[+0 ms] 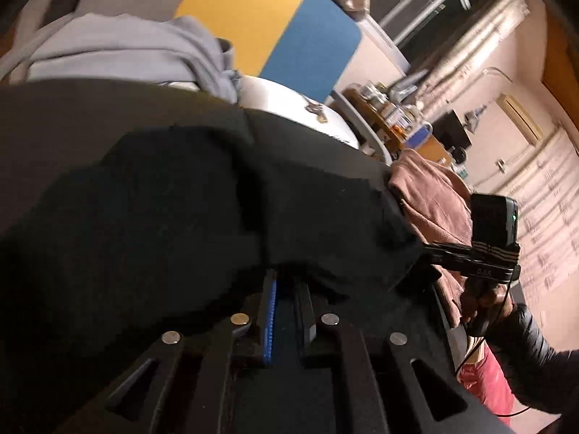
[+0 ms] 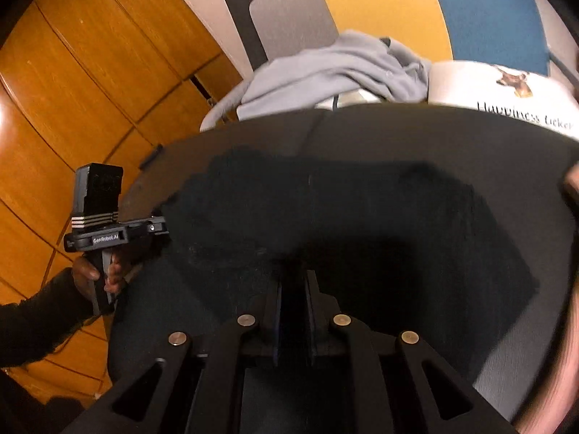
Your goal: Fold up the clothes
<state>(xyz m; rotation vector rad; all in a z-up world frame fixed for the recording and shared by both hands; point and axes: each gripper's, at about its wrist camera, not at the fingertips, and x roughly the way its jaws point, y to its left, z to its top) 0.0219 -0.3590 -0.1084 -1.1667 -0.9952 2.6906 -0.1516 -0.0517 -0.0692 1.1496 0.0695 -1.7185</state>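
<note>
Two grippers are working one black garment (image 1: 181, 188). The left gripper (image 1: 287, 282) and the right gripper (image 2: 293, 275) are each clenching its near edge between nearly closed fingers. One grey garment (image 2: 325, 72) and one white garment (image 2: 506, 90) are lying beyond; one brown garment (image 1: 430, 199) is lying beside it.

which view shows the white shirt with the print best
The right wrist view: the white shirt shows its animal print and a line of lettering. The left wrist view catches only a smaller white patch behind the black garment.
</note>
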